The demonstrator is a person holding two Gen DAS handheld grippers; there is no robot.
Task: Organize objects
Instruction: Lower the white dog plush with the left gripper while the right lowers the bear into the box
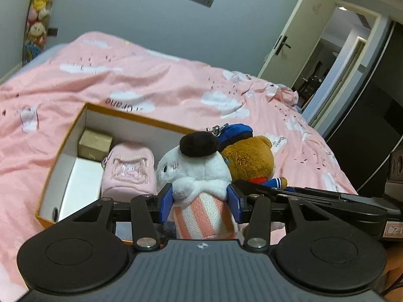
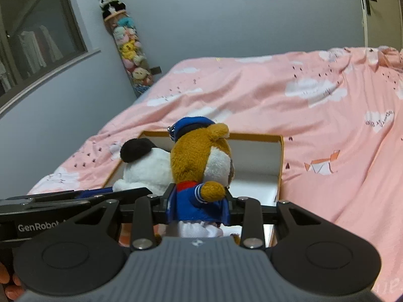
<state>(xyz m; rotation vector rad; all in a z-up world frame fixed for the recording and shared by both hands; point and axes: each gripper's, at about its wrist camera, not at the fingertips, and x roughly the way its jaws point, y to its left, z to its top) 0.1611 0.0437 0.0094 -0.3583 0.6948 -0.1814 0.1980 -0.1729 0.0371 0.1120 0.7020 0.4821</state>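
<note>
Left gripper (image 1: 200, 202) pinches white plush (image 1: 194, 173) over orange box (image 1: 121, 113); right gripper (image 2: 199, 207) clamps sailor bear (image 2: 199, 161) at its 3 o'clock. Pink pouch (image 1: 128, 173) inside box.

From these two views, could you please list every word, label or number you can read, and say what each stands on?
"GenRobot" (cut off after that): white print on the left gripper's black body, in the right wrist view.
"Urane", upside down: print on the pink bedspread behind the box.
Script on a white heart on the bedspread: too blurred to read.
Red-edged label on the right gripper: cut off, unreadable.
Mark on the small brown box: too small.
</note>
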